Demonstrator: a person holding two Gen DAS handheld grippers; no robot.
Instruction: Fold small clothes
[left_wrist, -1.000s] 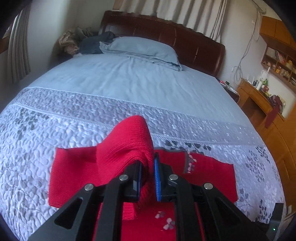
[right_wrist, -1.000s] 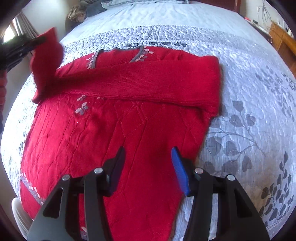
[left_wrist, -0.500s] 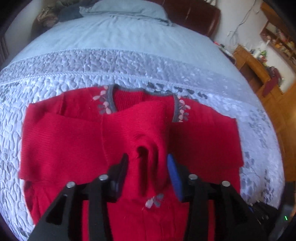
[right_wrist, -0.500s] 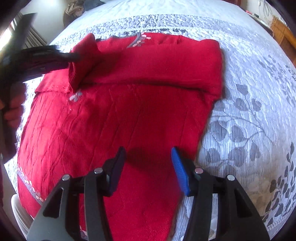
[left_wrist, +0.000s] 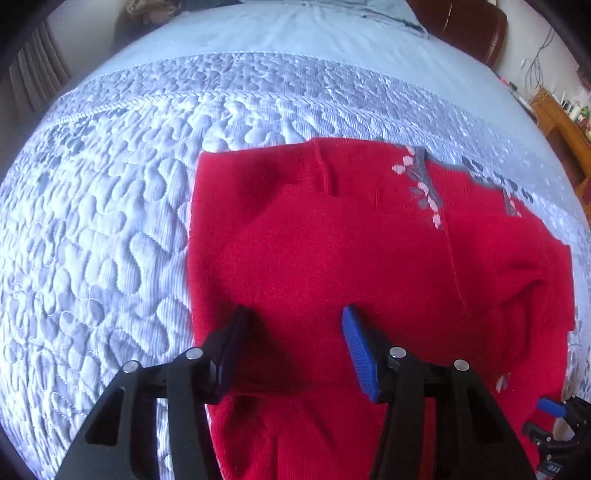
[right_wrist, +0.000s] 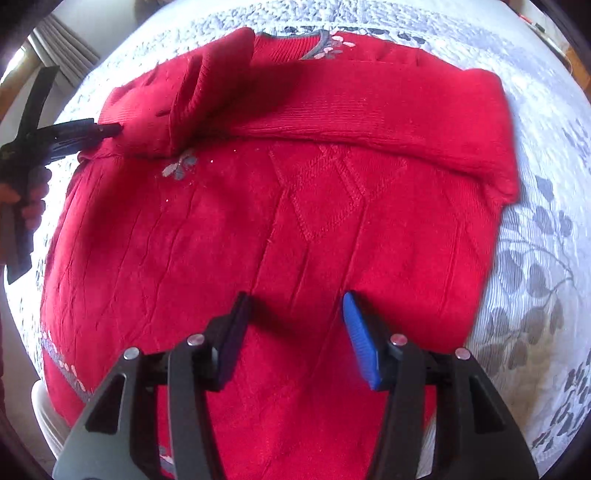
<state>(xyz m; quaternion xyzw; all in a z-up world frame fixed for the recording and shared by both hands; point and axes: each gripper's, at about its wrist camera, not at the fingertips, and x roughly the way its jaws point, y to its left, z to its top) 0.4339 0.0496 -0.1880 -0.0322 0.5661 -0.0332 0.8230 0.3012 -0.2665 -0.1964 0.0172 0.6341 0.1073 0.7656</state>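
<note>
A red knitted sweater (right_wrist: 314, 229) lies flat on a quilted bedspread (left_wrist: 110, 229), front side up, with both sleeves folded across the chest. Seen from the right wrist camera, one sleeve (right_wrist: 369, 110) runs as a wide band across the garment well ahead of the jaws, and the other sleeve's cuff (right_wrist: 195, 99) lies over it, ahead and to the left. A grey neckline with pale pink leaf embroidery (right_wrist: 328, 44) sits at the far edge of the sweater, and a small grey flower motif (right_wrist: 179, 168) shows just below the cuff. The right gripper (right_wrist: 293, 332) hangs low over the sweater's lower body, its jaws spread wide with only red knit showing between them, pinching nothing. The left gripper (left_wrist: 291, 343) hovers over the folded sleeve area near the sweater's left edge; its jaws are likewise spread apart and empty, with bare quilt just off to their left. From the right wrist view, the left gripper appears at the far left edge, its tip close to the sleeve fold, though whether it touches the fabric cannot be told. The bedspread is pale blue-grey with a pebbled stitch pattern and grey leaf prints (right_wrist: 532, 266) to the right of the sweater. Beyond the quilt lies a plain light blue sheet (left_wrist: 295, 33).
</note>
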